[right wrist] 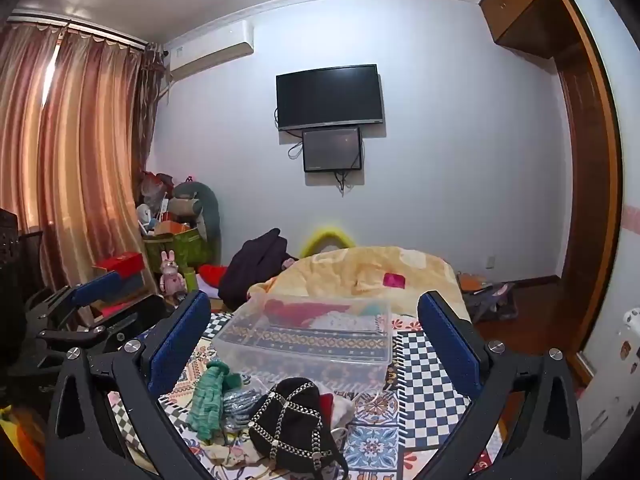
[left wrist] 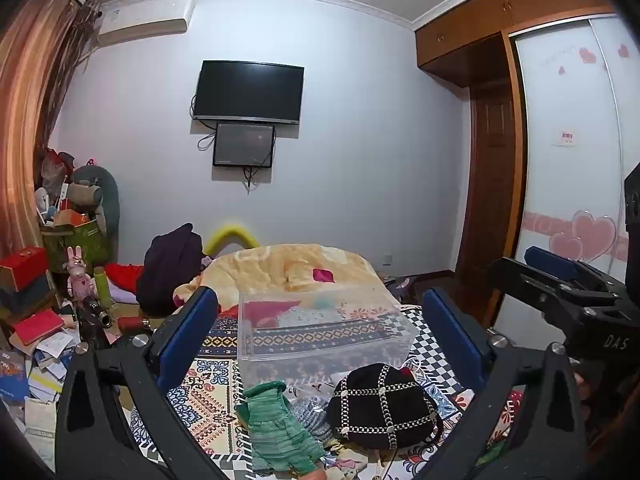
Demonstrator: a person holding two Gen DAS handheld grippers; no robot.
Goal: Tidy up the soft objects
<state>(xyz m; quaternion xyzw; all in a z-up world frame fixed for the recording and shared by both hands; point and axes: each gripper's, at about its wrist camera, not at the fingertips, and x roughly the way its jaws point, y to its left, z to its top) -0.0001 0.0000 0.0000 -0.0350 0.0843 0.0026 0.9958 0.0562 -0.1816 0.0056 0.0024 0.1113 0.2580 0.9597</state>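
Observation:
On the patterned bedspread lies a pile of soft things: a green knit glove (left wrist: 276,428) (right wrist: 208,400), a grey-blue knit piece (left wrist: 312,414) (right wrist: 238,404) and a black hat with a silver chain grid (left wrist: 382,404) (right wrist: 296,424). Behind them stands a clear plastic bin (left wrist: 324,324) (right wrist: 308,336). My left gripper (left wrist: 320,340) is open and empty, held above the pile. My right gripper (right wrist: 314,344) is open and empty too, above the pile and bin. The right gripper also shows at the right edge of the left wrist view (left wrist: 568,284); the left gripper shows at the left of the right wrist view (right wrist: 88,304).
A yellow quilt (left wrist: 296,264) (right wrist: 360,268) lies bunched at the bed's far end, with dark clothing (left wrist: 172,268) beside it. Boxes, books and toys (left wrist: 60,280) clutter the left side by the curtain. A wardrobe (left wrist: 572,160) stands at right. A TV (left wrist: 248,94) hangs on the wall.

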